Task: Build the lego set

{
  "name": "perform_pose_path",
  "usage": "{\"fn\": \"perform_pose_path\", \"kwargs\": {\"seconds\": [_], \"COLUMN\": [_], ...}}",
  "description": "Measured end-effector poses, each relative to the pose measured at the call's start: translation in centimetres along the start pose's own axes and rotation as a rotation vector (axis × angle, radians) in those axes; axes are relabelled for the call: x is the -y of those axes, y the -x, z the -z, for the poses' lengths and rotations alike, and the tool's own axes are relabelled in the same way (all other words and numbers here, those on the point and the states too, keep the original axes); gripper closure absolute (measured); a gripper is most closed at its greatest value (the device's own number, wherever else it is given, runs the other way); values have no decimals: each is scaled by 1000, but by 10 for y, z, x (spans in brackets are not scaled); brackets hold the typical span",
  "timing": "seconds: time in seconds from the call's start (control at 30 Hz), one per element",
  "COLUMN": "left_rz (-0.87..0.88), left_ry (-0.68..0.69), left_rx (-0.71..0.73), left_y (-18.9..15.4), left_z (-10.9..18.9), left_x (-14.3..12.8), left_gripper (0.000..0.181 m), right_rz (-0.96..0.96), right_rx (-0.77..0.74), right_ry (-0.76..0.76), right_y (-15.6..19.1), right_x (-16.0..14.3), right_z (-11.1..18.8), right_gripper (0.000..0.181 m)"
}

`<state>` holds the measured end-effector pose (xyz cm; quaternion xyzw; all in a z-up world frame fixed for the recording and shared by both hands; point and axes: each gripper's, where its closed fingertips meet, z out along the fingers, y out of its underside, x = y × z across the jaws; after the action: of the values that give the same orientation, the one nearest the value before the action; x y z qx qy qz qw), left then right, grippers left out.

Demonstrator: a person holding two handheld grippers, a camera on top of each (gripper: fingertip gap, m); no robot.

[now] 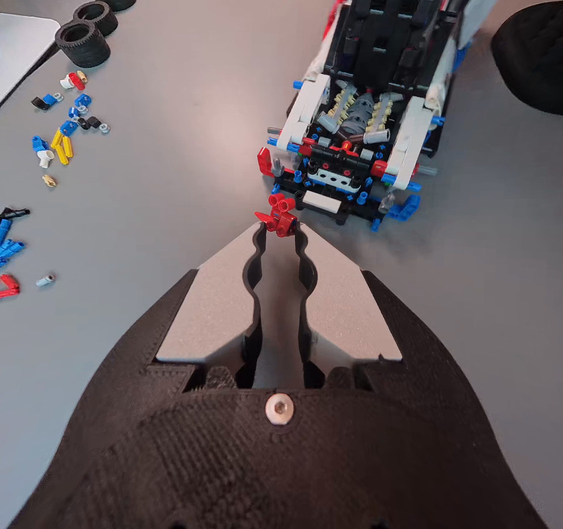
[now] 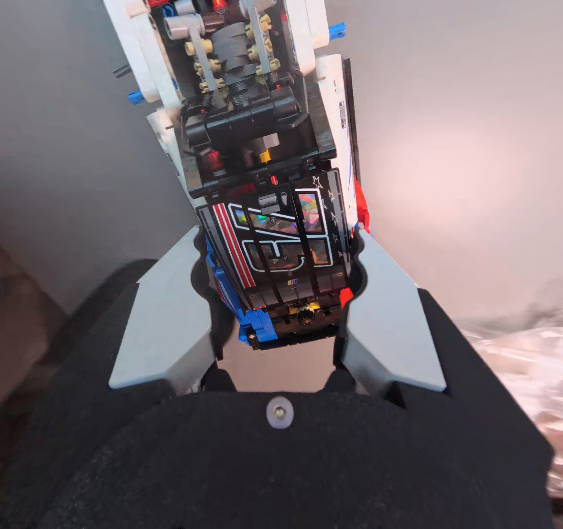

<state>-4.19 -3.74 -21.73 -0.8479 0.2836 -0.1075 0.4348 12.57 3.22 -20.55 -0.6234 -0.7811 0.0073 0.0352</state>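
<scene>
A half-built Lego car (image 1: 365,112), white, black, red and blue, stands on the grey table with its open engine end toward my left gripper. My left gripper (image 1: 280,225) is shut on a small red connector piece (image 1: 280,214), held just off the car's front left corner. In the right wrist view my right gripper (image 2: 277,237) is shut on the car's other end (image 2: 274,240), its fingers (image 2: 170,295) pressing both sides of the black stickered roof panel. The engine block (image 2: 234,51) shows farther along.
Three black tyres (image 1: 82,42) lie at the far left. Several loose small pieces (image 1: 65,124), blue, yellow, red, white and black, are scattered at the left, with more at the left edge (image 1: 9,249). A dark round object (image 1: 533,57) sits right of the car. Across from one pair of fingers to the other is roughly 20 cm.
</scene>
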Motion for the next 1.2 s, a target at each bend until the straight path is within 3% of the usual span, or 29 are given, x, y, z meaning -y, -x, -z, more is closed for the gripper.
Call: {"fn": "perform_pose_path", "kwargs": {"seconds": [0.07, 0.2, 0.33, 0.43, 0.5, 0.6, 0.8, 0.97, 1.1, 1.2], "left_rz": [-15, -21, -37, -27, -18, -4, 49, 49, 46, 13], "left_ry": [0, -7, 11, 17, 8, 3, -14, 10, 22, 31], "left_rx": [16, 50, 67, 83, 104, 148, 266, 312, 271, 233], "left_y": [9, 24, 31, 36, 40, 53, 91, 104, 97, 87], "left_z": [0, 1, 7, 15, 20, 27, 49, 60, 53, 46], "left_x": [3, 5, 2, 0, 0, -1, 1, -14, -20, -18], "left_gripper": [165, 165, 165, 165, 165, 165, 165, 164, 165, 164], "right_rz": [-123, -142, 51, 203, 230, 233, -52, 7, 34, 128], "right_rx": [76, 182, 92, -29, -109, -110, -161, -72, 67, 78], "right_ry": [-144, -356, -363, -346, -346, -364, -383, -321, -468, -387], "right_y": [30, 54, 50, 47, 38, 31, 3, 52, 78, 82], "right_x": [17, 25, 4, 7, 18, 38, 75, 60, 59, 39], "right_z": [13, 43, 20, 12, 8, 6, 5, 15, 45, 24], "right_gripper": [83, 105, 84, 83, 92, 91, 96, 95, 96, 78]}}
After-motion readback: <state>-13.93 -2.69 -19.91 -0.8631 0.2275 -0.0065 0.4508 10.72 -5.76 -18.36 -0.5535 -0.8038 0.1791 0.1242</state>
